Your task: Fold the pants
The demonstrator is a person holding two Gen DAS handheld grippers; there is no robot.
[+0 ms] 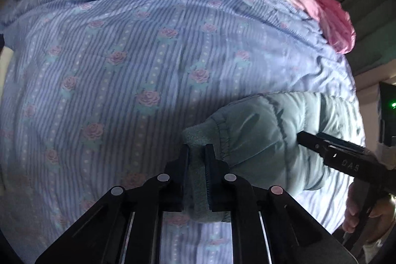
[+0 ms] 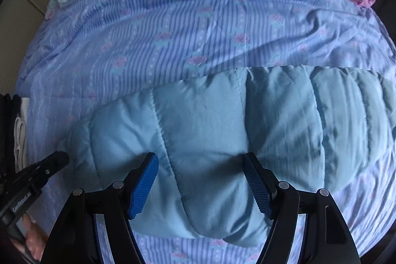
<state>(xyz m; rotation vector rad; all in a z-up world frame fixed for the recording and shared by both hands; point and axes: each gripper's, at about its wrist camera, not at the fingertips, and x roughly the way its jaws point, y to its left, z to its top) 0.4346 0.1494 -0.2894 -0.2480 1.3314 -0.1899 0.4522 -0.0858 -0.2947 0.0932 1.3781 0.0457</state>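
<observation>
While the left gripper clamps the pants by their cuff, the right gripper gapes above them; the puffy padding could slip out if it closes shallow.

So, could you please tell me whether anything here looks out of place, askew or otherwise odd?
Nothing stands out. The quilted teal pants lie on the striped floral bedspread, undamaged. The left gripper is clamped on the knit cuff, and the right gripper hangs open over the padded fabric.
</observation>
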